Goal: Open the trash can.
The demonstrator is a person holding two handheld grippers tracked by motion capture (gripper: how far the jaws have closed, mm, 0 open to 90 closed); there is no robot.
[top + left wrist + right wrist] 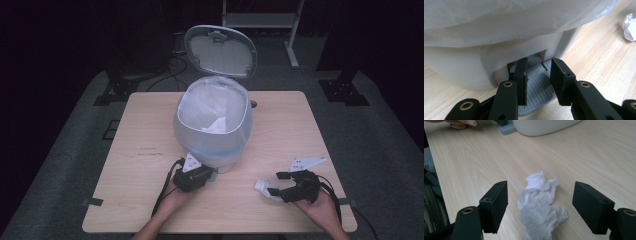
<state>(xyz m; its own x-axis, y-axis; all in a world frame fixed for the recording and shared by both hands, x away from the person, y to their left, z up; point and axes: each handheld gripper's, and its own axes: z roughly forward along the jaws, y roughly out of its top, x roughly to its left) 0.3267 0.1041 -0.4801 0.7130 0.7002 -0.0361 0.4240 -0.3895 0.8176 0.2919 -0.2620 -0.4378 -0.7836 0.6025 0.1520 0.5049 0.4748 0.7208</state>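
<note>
Crumpled tissue [541, 205] between the spread jaws of the right gripper [544, 207], lower centre of the right gripper view.

In the high view the tissue [263, 189] lies on the table [145, 150] at lower right, untouched by the jaws on either side. At centre stands the bin [212, 125], lid [220, 50] raised; the left gripper [539, 82], jaws drawn close together, rests on the pedal [537, 92] at its base.

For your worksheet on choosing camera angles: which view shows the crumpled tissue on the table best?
The right gripper view: the crumpled tissue lies close up between the open jaws, creases clear. The high view shows it small beside the right gripper; the left gripper view catches it at the edge.
</note>
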